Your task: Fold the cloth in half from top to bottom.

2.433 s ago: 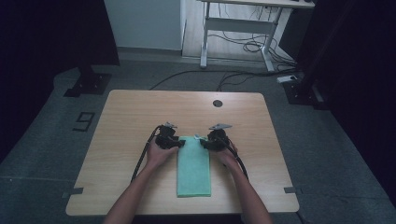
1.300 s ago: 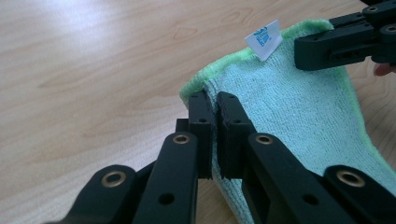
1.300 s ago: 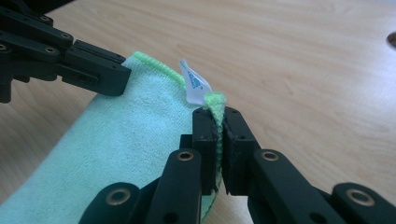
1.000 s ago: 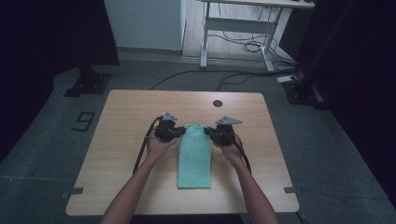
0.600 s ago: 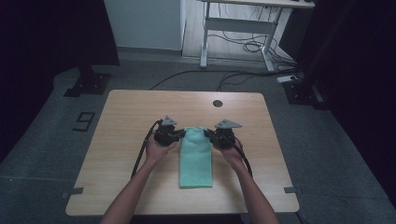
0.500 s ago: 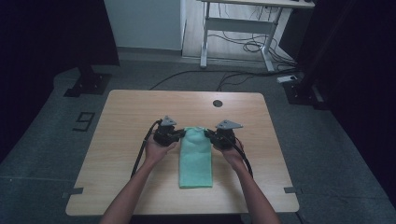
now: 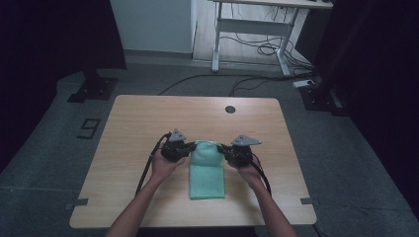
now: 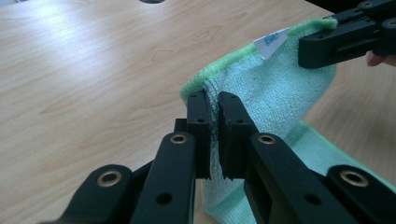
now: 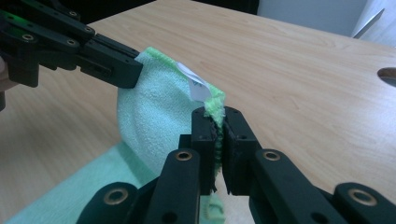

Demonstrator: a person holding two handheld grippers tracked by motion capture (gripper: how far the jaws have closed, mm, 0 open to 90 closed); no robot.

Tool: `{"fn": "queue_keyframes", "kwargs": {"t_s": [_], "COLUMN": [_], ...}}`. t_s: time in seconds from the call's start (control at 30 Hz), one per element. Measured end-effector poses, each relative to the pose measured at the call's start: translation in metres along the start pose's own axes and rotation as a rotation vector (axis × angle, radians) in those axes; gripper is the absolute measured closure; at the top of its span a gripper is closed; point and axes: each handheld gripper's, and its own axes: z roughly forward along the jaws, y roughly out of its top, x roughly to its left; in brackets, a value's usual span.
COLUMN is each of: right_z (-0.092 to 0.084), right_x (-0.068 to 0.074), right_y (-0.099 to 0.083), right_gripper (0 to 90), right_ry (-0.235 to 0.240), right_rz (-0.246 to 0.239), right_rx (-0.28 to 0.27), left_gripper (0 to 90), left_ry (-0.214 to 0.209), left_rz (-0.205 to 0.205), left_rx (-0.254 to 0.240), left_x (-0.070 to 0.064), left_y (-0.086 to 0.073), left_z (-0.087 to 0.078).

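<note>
A light wooden table (image 7: 148, 123) stands on a grey carpeted floor (image 7: 59, 163) in a dim room, with dark curtains to either side. A round cable hole (image 7: 230, 109) sits near its far edge. Behind the table there is a white-framed desk (image 7: 247, 29) with loose cables (image 7: 257, 47) lying under it, and a black stand foot (image 7: 91, 89) rests on the floor off the far left corner. A figure nine (image 7: 89, 128) is taped on the carpet to the left.

No container is on the table; there is just a mint-green microfibre cloth (image 7: 207, 170) lying near the middle towards the person's side. Its near part lies flat on the wood, while its far end is lifted off the surface and bellies between the two grippers. A small white label (image 9: 196, 84) is sewn into the raised brighter green hem.

The person's bare forearms come in from the near edge. The left gripper (image 8: 214, 135) is pinched tight on one raised corner of the cloth, its jaws closed with the terry fabric squeezed between them. The right gripper (image 9: 219, 144) is clamped in the same way on the opposite corner, biting the hem just below the label. Both grippers are held low over the table, facing each other across the cloth, with cables trailing back along the wrists.
</note>
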Motion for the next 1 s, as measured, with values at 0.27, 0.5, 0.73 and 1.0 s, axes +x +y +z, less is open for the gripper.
{"fn": "queue_keyframes", "kwargs": {"t_s": [0.27, 0.5, 0.73, 1.0], "right_z": [-0.008, -0.019, -0.020, -0.021], "right_x": [0.007, 0.019, 0.022, 0.023], "right_y": [-0.007, -0.018, -0.027, -0.028], "right_gripper": [84.0, 84.0, 84.0, 84.3], "right_ry": [0.031, 0.062, 0.067, 0.073], "right_rz": [-0.008, -0.023, -0.013, -0.008], "right_rx": [-0.001, -0.009, 0.012, 0.010], "left_gripper": [83.9, 83.6, 83.7, 83.8], "left_ry": [-0.011, -0.027, -0.034, -0.033], "left_rz": [0.019, 0.021, 0.020, 0.015], "left_rx": [-0.008, -0.025, -0.013, -0.004], "left_x": [-0.008, -0.019, -0.023, -0.024], "left_y": [-0.008, -0.018, -0.026, -0.025], "left_z": [-0.010, -0.021, -0.019, -0.020]}}
